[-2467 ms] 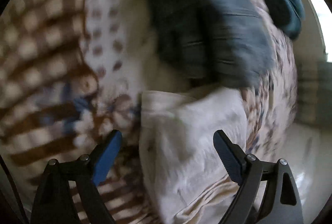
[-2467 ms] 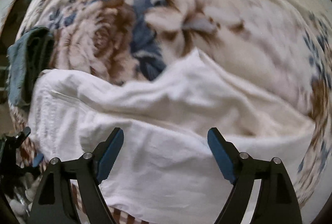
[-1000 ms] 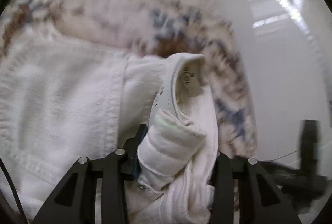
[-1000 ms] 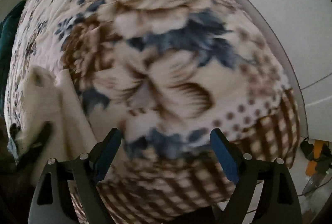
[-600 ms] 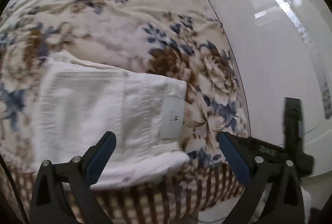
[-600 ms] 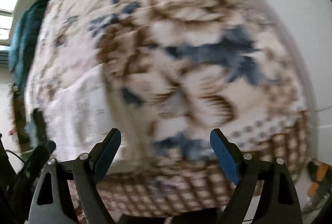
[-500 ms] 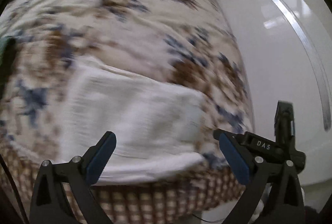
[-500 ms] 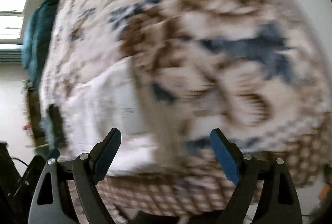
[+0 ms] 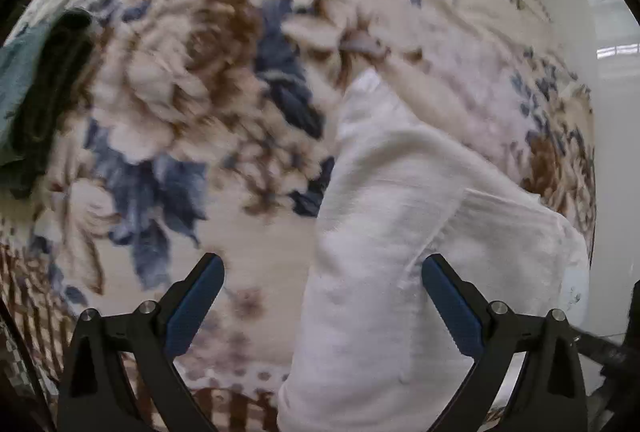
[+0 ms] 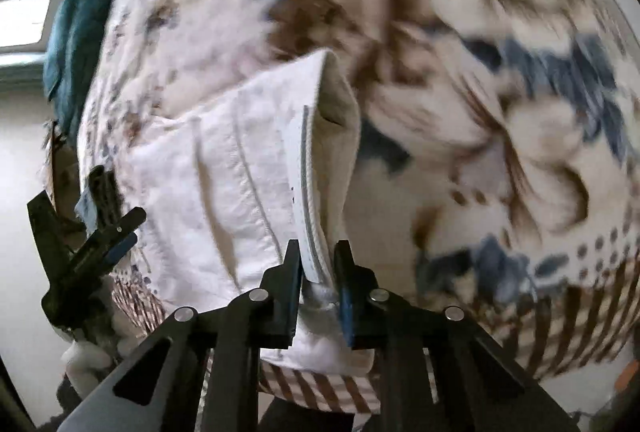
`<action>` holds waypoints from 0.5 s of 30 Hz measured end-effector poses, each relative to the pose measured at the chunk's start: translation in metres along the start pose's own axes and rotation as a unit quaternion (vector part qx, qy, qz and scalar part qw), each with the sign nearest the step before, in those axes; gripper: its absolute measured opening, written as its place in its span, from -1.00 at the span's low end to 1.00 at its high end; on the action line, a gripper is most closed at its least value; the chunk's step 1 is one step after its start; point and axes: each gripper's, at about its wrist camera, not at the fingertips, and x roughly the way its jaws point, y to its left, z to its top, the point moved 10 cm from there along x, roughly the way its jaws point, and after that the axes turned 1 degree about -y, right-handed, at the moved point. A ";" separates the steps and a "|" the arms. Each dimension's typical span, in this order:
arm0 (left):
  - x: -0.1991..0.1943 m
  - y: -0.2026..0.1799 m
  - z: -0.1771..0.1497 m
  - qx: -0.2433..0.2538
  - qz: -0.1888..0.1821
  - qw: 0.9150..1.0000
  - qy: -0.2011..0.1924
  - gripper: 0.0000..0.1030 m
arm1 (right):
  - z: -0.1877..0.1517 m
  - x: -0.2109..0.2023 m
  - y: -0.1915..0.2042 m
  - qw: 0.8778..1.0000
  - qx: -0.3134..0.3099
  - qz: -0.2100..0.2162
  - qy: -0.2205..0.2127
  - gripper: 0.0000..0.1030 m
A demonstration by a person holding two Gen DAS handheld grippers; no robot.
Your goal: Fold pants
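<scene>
The white pants (image 9: 400, 232) lie folded on a floral blanket (image 9: 192, 103), their left edge running down between my left gripper's fingers. My left gripper (image 9: 322, 300) hovers over them, open, with nothing pinched. In the right wrist view the pants (image 10: 224, 183) show a stitched seam and a raised fold. My right gripper (image 10: 318, 272) is closing its jaws on that fold's near edge, and the pads press the white cloth between them. The left gripper (image 10: 120, 191) shows at the pants' far left edge.
A dark teal garment (image 9: 36, 91) lies at the blanket's left side and shows again at the upper left (image 10: 80, 23). The blanket's brown checked border (image 10: 560, 320) hangs over the near edge. Pale glossy floor (image 9: 612, 151) lies beyond the bed's right side.
The left gripper let go of the bunched white cloth, opened wide and swung across over the pants. The right gripper came from the bare blanket to the pants and closed on their edge.
</scene>
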 end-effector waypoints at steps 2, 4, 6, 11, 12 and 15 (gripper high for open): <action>0.007 -0.005 -0.003 -0.002 -0.012 1.000 0.016 0.97 | -0.007 0.018 -0.022 0.999 0.013 -0.031 0.024 -0.61; 0.009 -0.009 -0.007 -0.001 -0.016 0.999 0.029 0.97 | -0.007 0.029 -0.029 0.999 0.032 -0.026 0.029 -0.51; 0.005 -0.008 -0.010 0.002 -0.011 0.999 0.039 0.97 | -0.004 0.028 -0.025 0.999 0.023 -0.022 0.038 -0.40; -0.030 -0.013 0.019 -0.036 -0.065 0.997 0.012 0.96 | 0.015 -0.023 -0.005 1.000 -0.018 -0.024 0.006 0.29; -0.028 -0.016 0.030 -0.050 -0.084 0.995 0.019 0.96 | 0.022 -0.033 0.001 0.999 -0.030 -0.031 -0.008 0.29; -0.006 -0.023 0.061 -0.060 -0.099 0.992 0.046 0.96 | 0.050 -0.044 0.022 0.998 -0.048 -0.033 -0.022 0.29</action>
